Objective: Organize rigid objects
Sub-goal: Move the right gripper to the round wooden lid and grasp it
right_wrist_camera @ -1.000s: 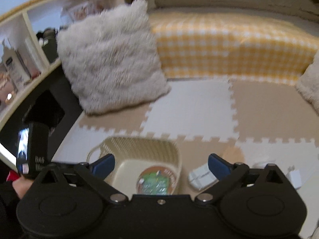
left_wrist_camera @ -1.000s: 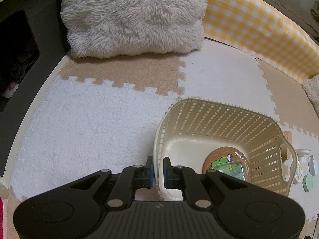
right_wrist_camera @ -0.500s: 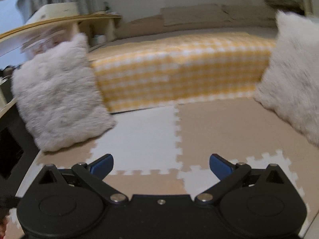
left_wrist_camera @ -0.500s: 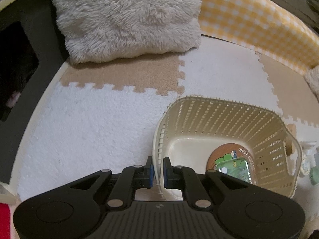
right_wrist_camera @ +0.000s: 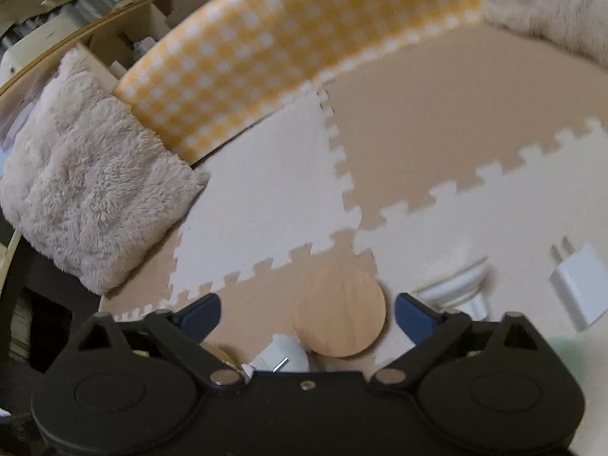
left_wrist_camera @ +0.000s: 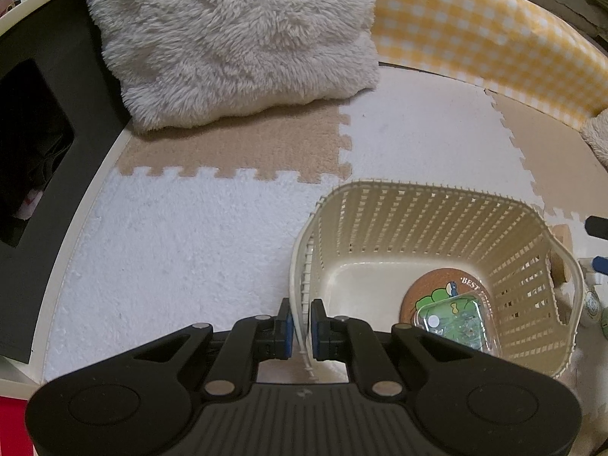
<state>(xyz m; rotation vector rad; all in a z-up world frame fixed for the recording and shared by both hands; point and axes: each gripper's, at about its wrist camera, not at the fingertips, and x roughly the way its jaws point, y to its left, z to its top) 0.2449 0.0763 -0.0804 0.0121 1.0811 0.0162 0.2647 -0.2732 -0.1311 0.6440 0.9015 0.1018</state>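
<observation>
My left gripper (left_wrist_camera: 298, 323) is shut on the rim of a cream slotted basket (left_wrist_camera: 380, 197) that stands on the foam mat. Inside the basket lie a round cork coaster (left_wrist_camera: 429, 296) and a clear packet with a green print (left_wrist_camera: 452, 321). My right gripper (right_wrist_camera: 307, 309) is open and empty, low over the mat. A round wooden disc (right_wrist_camera: 340, 313) lies between its fingers. A white plug adapter (right_wrist_camera: 581, 283) and a white round object (right_wrist_camera: 456, 285) lie to the right. Another white plug (right_wrist_camera: 279, 357) shows just below the disc.
A fluffy cushion (left_wrist_camera: 235, 38) leans at the back left, with a second one (right_wrist_camera: 551, 0) at the right. A yellow checked mattress edge (right_wrist_camera: 266, 49) runs along the back. A dark shelf unit (left_wrist_camera: 34, 121) stands on the left. Small objects (left_wrist_camera: 592, 300) lie right of the basket.
My right gripper has swung down and to the right, from facing the bed to hovering over the wooden disc and plugs. My left gripper has kept its hold on the basket rim.
</observation>
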